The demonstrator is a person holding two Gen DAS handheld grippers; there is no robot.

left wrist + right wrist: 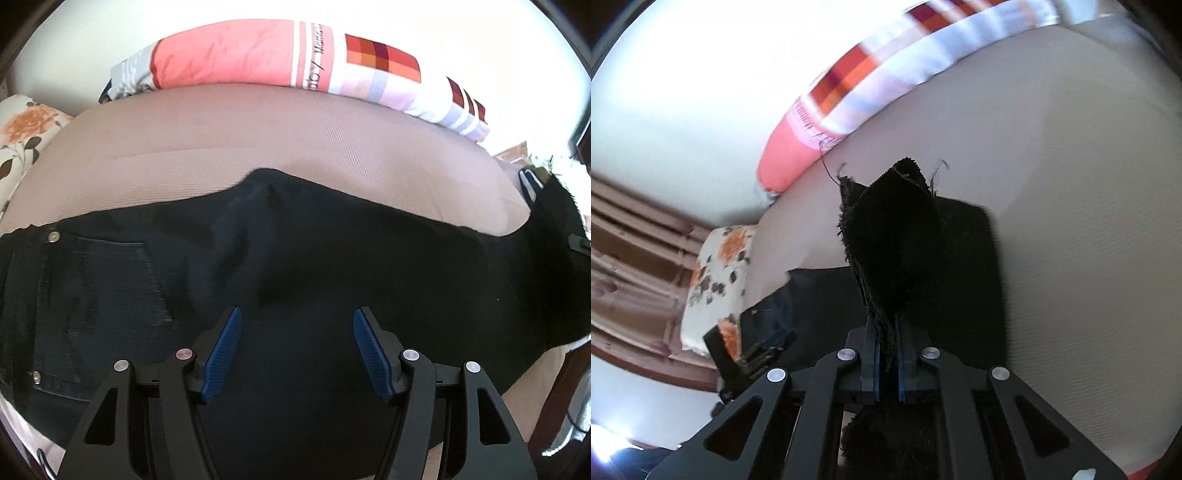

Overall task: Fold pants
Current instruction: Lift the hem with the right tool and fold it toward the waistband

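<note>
Right gripper (pixel 886 354) clamped the frayed hem; left gripper (pixel 297 325) gaped wide over black pants (pixel 295 251), lying left–right, waist left.

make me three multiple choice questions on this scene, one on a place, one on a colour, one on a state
1. Where does the floral pillow lie in the left wrist view?
A. at the left edge of the bed
B. on top of the pants
C. between the gripper's fingers

2. What colour are the pants?
A. white
B. black
C. red

3. What is the state of the right gripper?
A. wide open over bare bed
B. shut on nothing
C. shut on the pants' frayed hem

Key: 1 A, the pillow sits at the far left beside the tan bed. 2 B, the fabric across the bed is black. 3 C, cloth is pinched between its blue pads, while the left gripper hangs open above the pants.
</note>
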